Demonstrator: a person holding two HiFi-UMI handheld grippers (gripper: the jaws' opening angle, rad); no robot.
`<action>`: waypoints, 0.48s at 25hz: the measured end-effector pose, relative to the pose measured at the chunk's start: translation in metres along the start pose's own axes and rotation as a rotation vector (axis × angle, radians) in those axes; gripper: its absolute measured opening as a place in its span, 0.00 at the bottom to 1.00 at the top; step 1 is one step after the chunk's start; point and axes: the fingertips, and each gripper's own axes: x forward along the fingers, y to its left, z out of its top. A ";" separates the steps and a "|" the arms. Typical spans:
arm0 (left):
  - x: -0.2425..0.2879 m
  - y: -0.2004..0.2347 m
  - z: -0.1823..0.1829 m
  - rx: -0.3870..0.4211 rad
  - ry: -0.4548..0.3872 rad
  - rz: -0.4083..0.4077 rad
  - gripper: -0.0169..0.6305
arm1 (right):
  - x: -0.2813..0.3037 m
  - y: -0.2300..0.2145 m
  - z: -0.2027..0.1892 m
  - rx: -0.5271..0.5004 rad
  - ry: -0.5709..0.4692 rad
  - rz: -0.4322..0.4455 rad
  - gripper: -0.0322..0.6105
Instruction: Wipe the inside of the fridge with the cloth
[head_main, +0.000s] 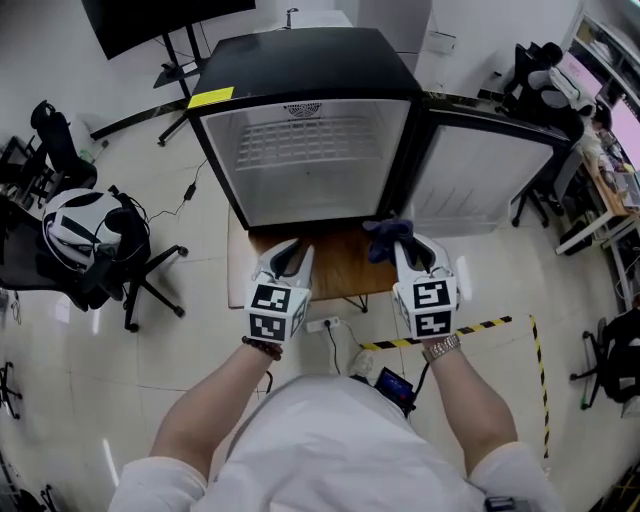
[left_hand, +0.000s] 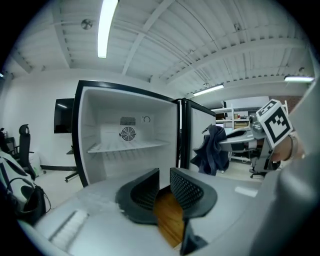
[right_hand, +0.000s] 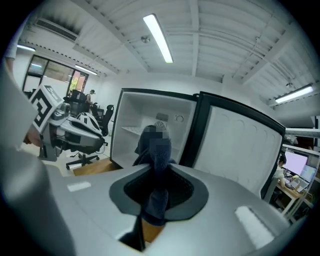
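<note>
A small black fridge (head_main: 300, 60) stands open on a wooden board (head_main: 340, 275), its door (head_main: 480, 170) swung to the right. The white inside holds a wire shelf (head_main: 310, 140) and a fan grille (left_hand: 128, 133) on the back wall. My right gripper (head_main: 408, 243) is shut on a dark blue cloth (head_main: 385, 237), held in front of the fridge's lower right corner. In the right gripper view the cloth (right_hand: 157, 155) hangs bunched between the jaws. My left gripper (head_main: 290, 250) hovers before the opening, its jaws (left_hand: 165, 172) slightly apart with nothing between them.
An office chair bearing a white and black helmet (head_main: 85, 230) stands at the left. Yellow-black tape (head_main: 470, 328) and a cable with a plug strip (head_main: 320, 325) lie on the floor near my feet. Desks and chairs (head_main: 560, 90) crowd the right; a screen stand (head_main: 165, 20) is behind.
</note>
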 end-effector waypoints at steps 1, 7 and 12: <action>-0.006 0.001 0.005 -0.002 -0.011 -0.002 0.14 | -0.002 0.009 0.007 0.002 -0.012 0.013 0.14; -0.041 -0.001 0.027 0.002 -0.070 -0.035 0.11 | -0.016 0.056 0.039 0.023 -0.069 0.080 0.14; -0.067 -0.009 0.046 0.025 -0.126 -0.066 0.05 | -0.030 0.084 0.059 0.049 -0.113 0.115 0.14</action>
